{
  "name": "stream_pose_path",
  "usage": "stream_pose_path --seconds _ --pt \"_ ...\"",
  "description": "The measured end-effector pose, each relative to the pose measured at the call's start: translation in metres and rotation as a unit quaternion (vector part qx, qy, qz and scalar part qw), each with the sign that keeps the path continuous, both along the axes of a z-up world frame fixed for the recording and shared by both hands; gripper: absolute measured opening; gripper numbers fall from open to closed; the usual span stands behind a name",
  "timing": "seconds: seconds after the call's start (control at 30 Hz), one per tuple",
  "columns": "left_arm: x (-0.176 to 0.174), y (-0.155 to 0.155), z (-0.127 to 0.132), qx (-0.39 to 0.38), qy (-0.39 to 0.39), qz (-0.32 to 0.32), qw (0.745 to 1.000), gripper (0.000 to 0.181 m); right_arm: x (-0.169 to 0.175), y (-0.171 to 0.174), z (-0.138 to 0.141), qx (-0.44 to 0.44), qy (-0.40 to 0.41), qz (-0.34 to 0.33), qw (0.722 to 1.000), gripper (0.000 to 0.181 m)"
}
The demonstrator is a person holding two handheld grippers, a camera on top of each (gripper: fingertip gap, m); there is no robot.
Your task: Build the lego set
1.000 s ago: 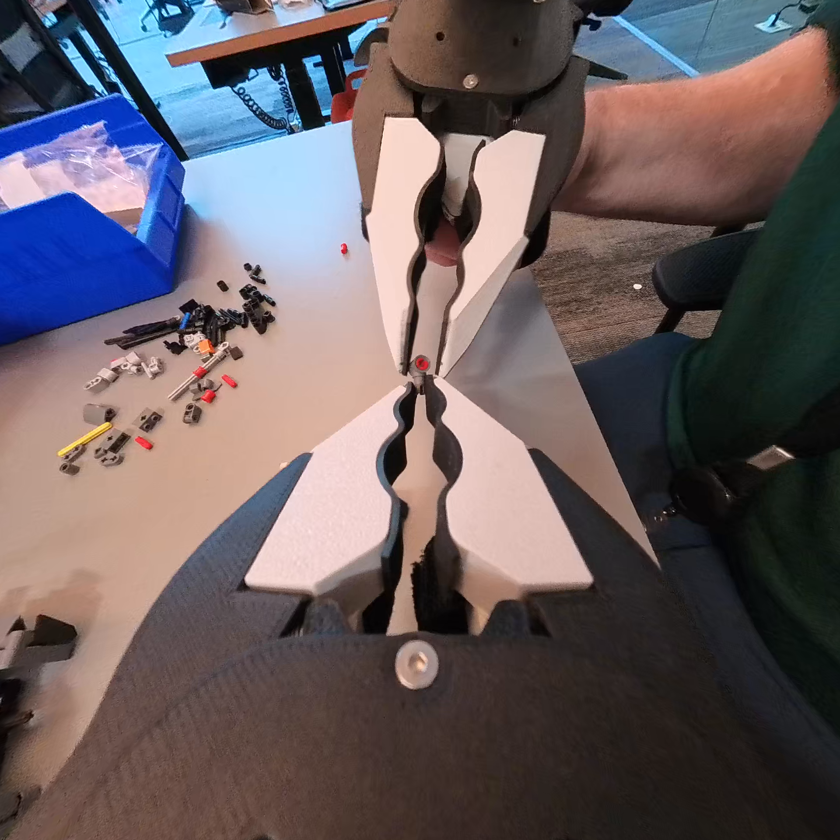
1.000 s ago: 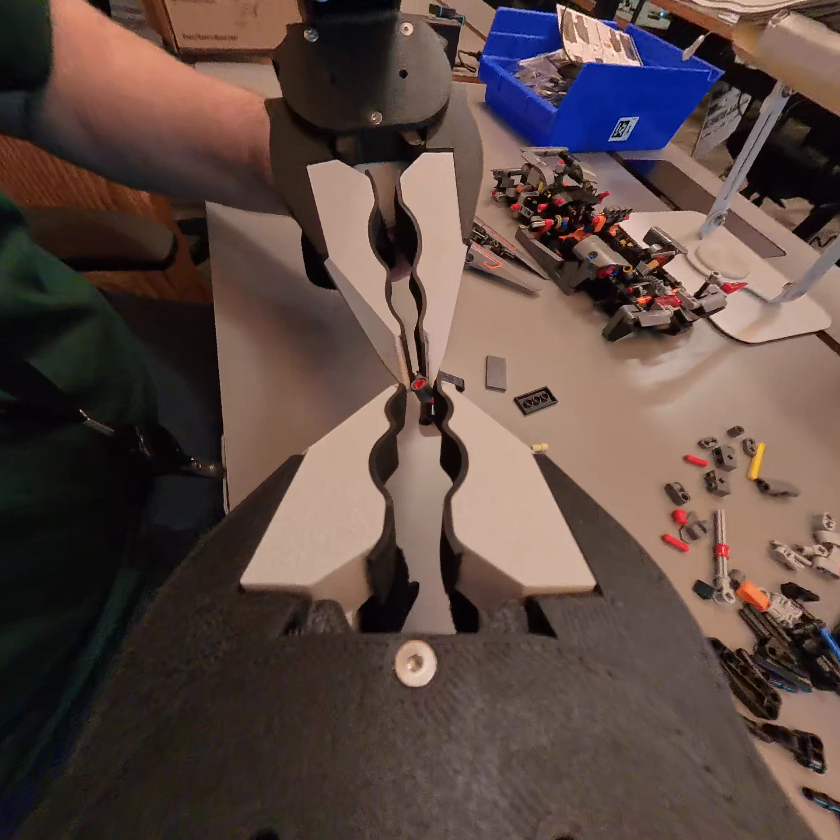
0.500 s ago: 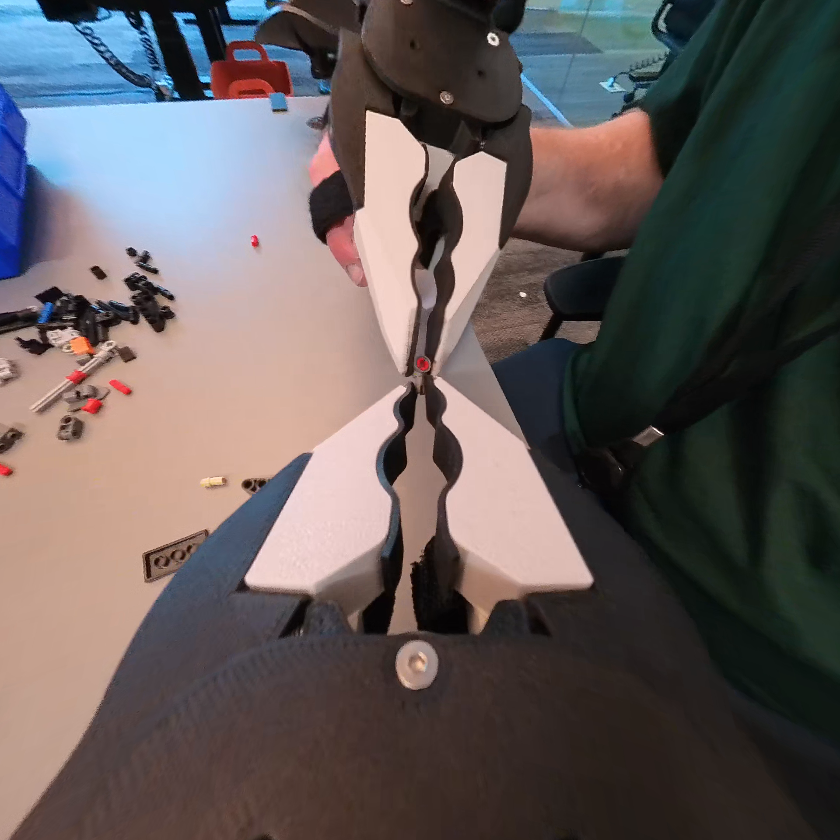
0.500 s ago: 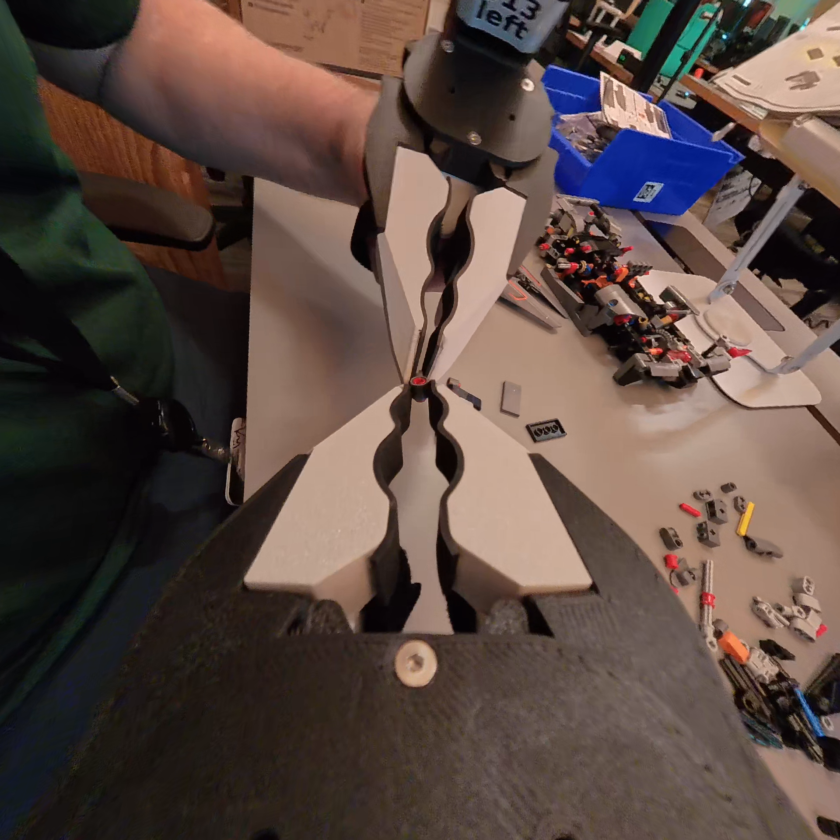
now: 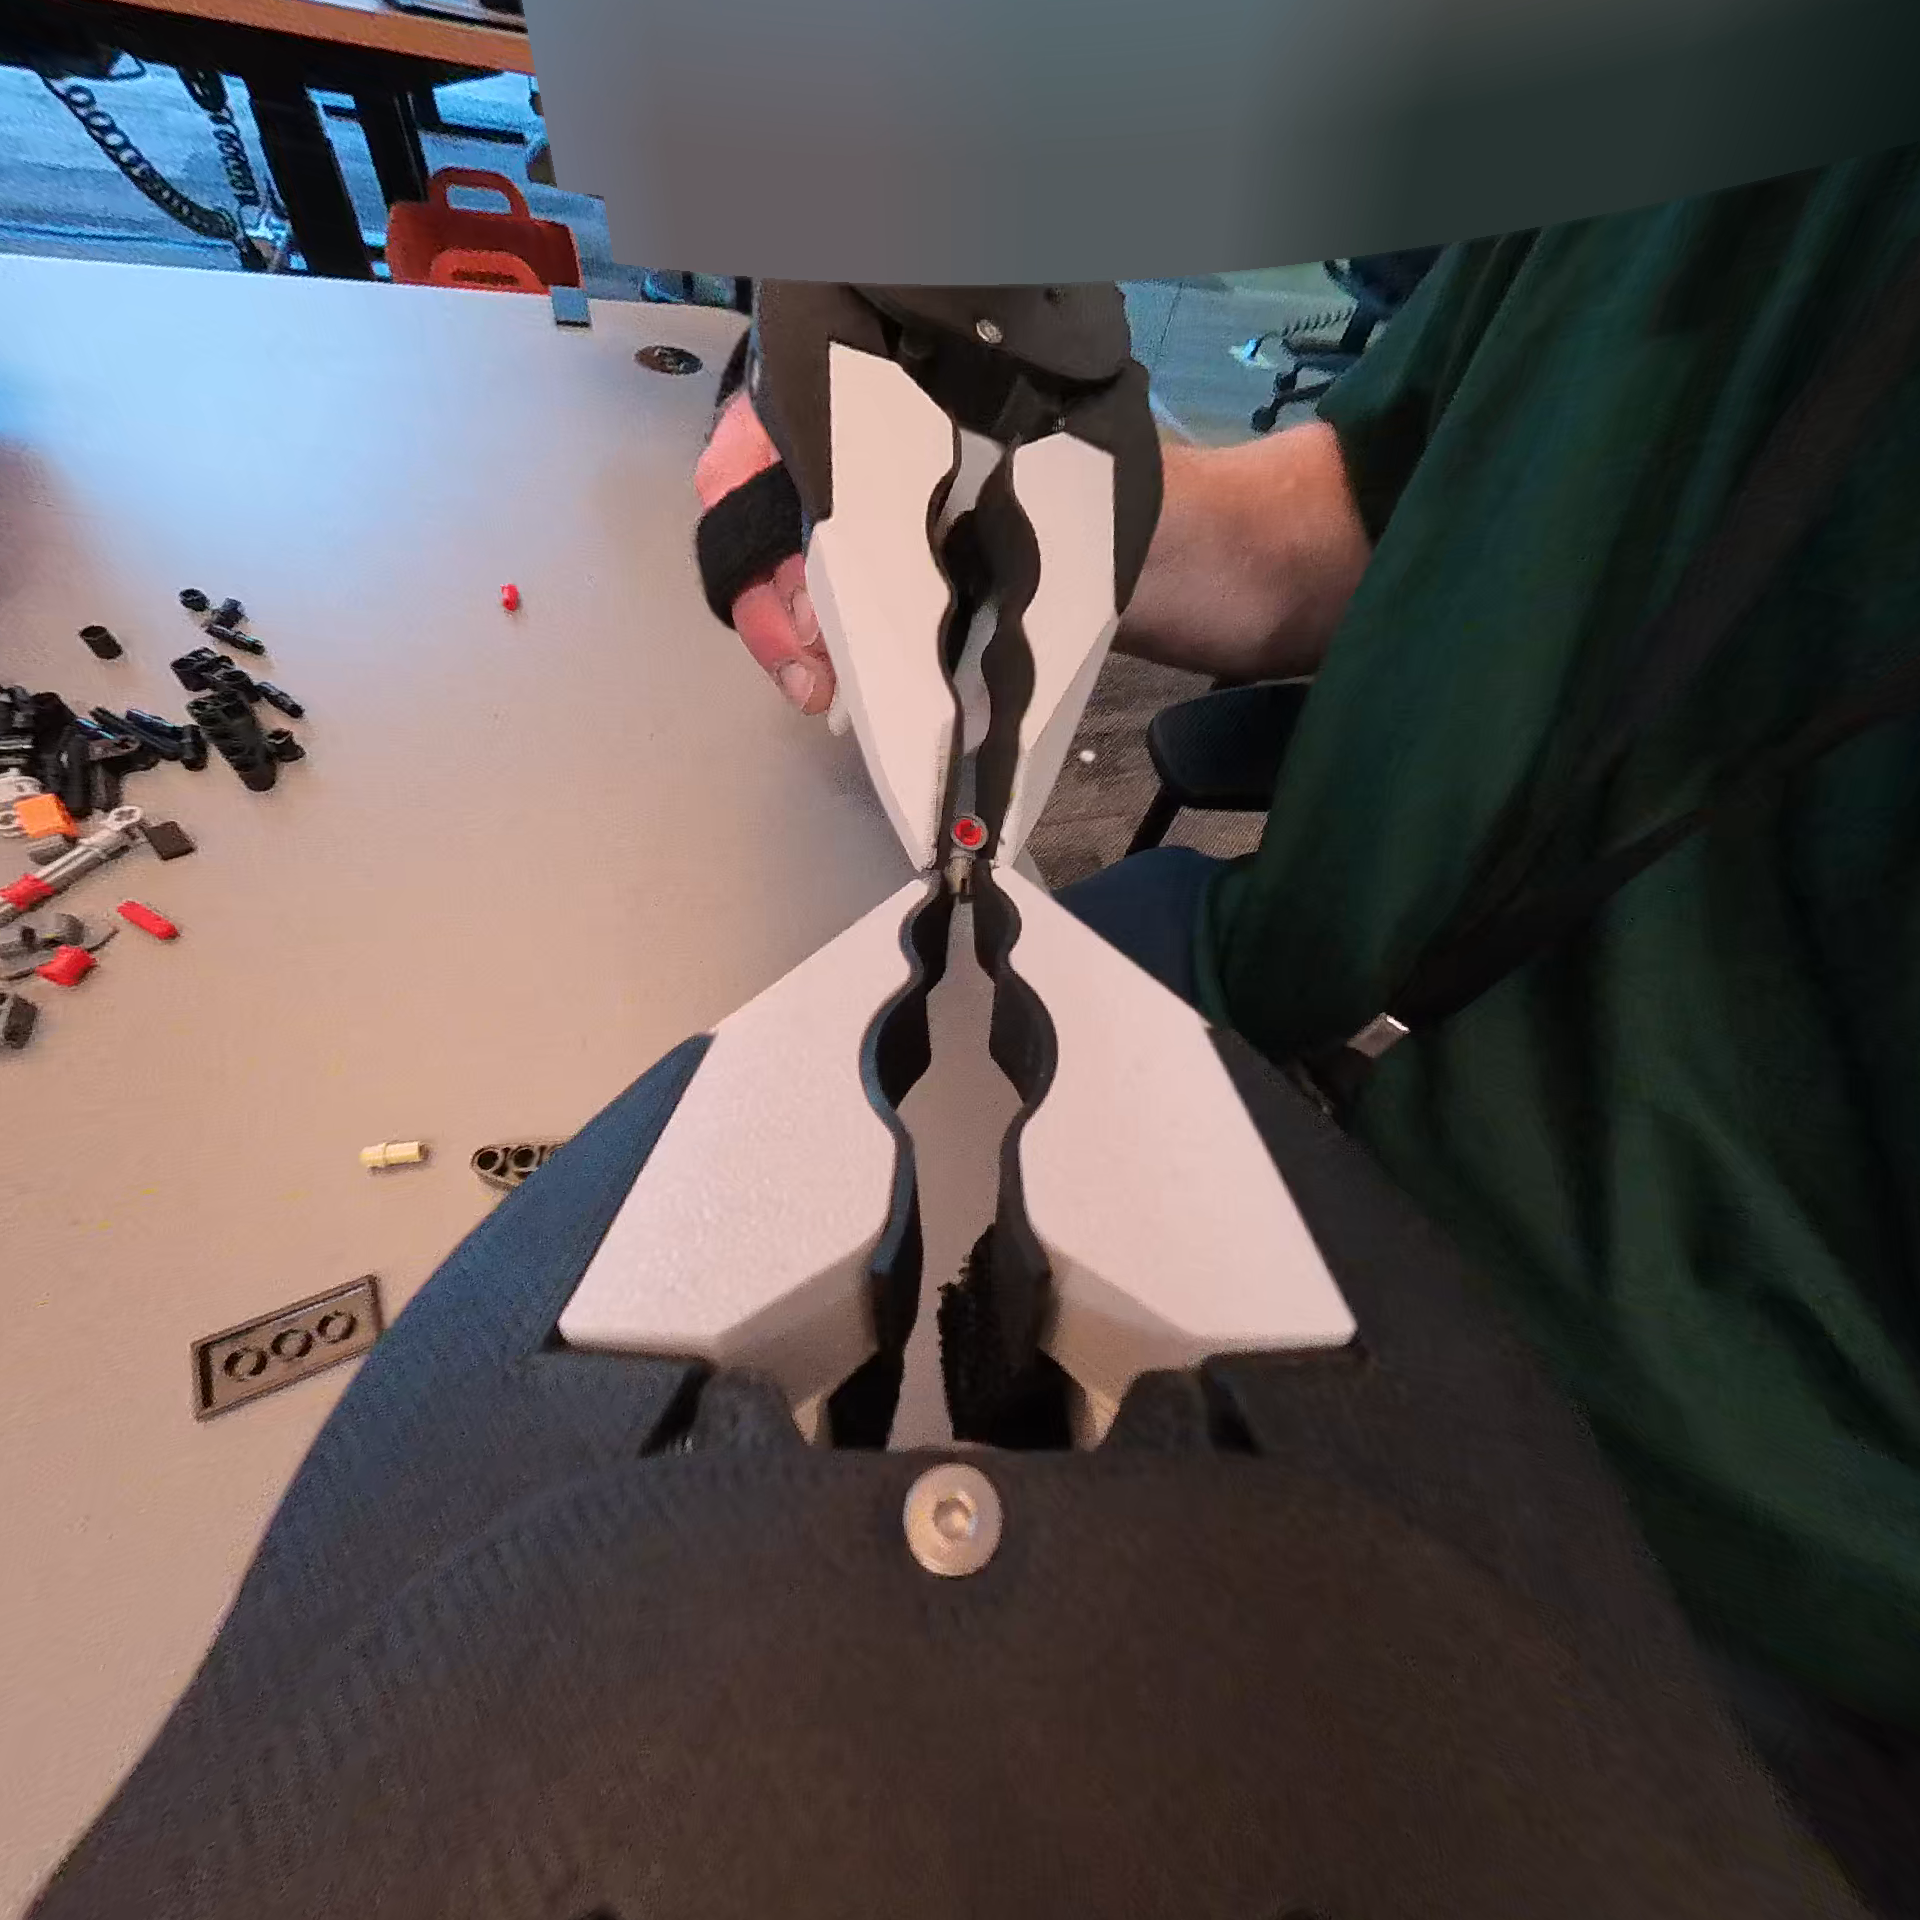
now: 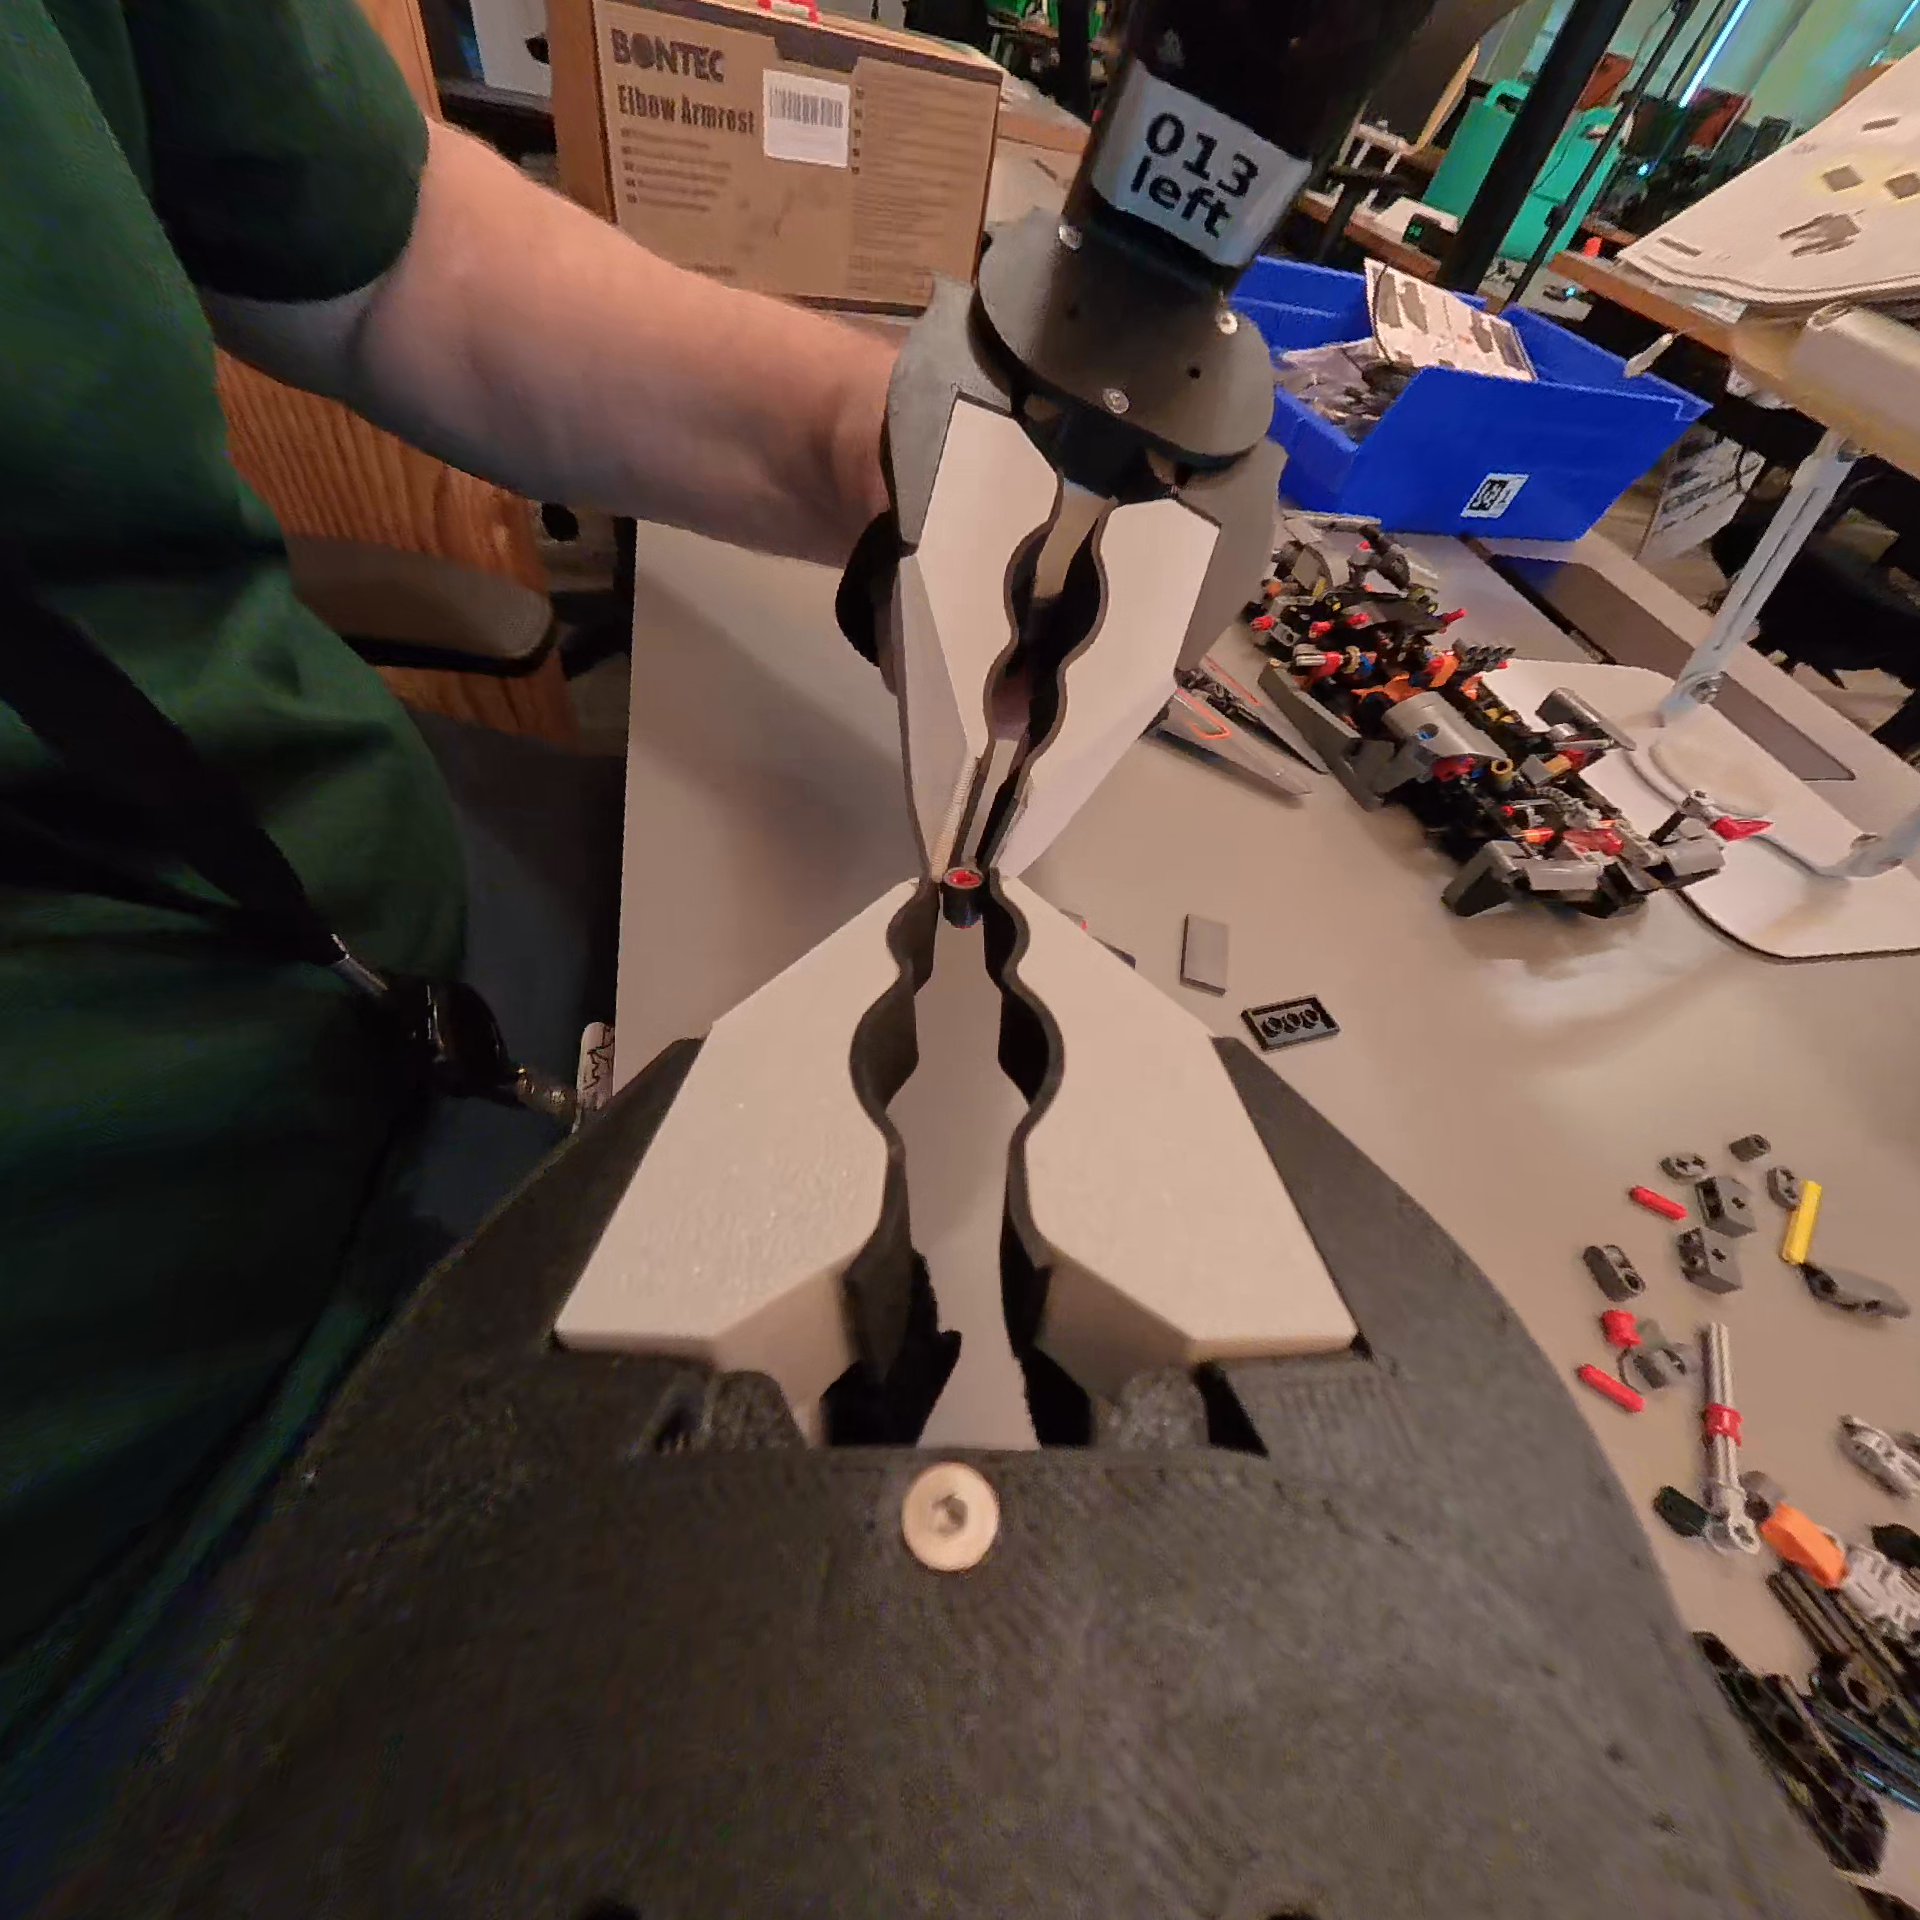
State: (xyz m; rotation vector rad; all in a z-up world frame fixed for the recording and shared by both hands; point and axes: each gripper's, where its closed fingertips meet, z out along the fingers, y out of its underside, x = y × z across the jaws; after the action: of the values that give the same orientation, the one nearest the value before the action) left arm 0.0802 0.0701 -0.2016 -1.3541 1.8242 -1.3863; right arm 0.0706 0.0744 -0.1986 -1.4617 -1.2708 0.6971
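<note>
blue bin (image 6: 1475,436) at far end of the surface (image 6: 1455,1091): clear bags of parts plus a printed booklet leaning in it. brown cardboard box (image 6: 769,156) sits behind the surface.

left claw (image 5: 961,883) and right claw (image 6: 961,894) meet tip to tip in the air over the near edge of the surface. both pressed together, white faceted fingers (image 5: 769,1174) with wavy black inner edges, grainy dark printed bodies. left claw pinches a thin grey axle (image 6: 961,805), ribbed along its length. right claw pinches a small dark connector (image 6: 961,904) with a red pin (image 5: 968,830) in it, right at the axle tip.

partly built model (image 6: 1455,748), dark grey with red and orange bits, lies on the surface near the bin. loose pieces (image 6: 1714,1299) spread at the right side: red pins, grey blocks, yellow bar, black links. flat black plate (image 6: 1288,1023) with three round holes and a smooth grey tile (image 6: 1205,948) near the claws.
</note>
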Motion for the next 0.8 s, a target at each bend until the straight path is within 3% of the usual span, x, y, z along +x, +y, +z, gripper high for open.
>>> stream_pose_path --seconds 0.27,0.4,0.53,0.63,0.7,0.8 --pt "0.0 -0.003 0.003 -0.038 0.001 -0.008 0.999 0.003 0.001 -0.002 0.002 -0.014 0.005 0.009 1.0 0.005" --pt "0.004 0.007 0.006 -0.015 -0.012 0.033 0.999 0.005 0.006 0.004 0.005 -0.043 0.039 -0.004 0.998 0.005" --pt "-0.002 0.027 0.002 0.08 0.0 0.093 0.992 0.026 0.013 0.008 0.0 -0.044 0.044 -0.018 0.998 0.005" --pt "-0.015 0.054 -0.03 0.232 0.086 0.126 0.961 0.041 0.017 0.01 -0.005 -0.05 0.046 -0.022 0.997 0.006" --pt "-0.024 0.067 -0.054 0.309 0.144 0.129 0.931 0.04 0.02 0.011 -0.006 -0.056 0.052 -0.024 0.997 0.005" --pt "-0.026 0.069 -0.072 0.336 0.166 0.122 0.919 0.035 0.023 0.014 -0.01 -0.063 0.052 -0.03 0.996 0.005"
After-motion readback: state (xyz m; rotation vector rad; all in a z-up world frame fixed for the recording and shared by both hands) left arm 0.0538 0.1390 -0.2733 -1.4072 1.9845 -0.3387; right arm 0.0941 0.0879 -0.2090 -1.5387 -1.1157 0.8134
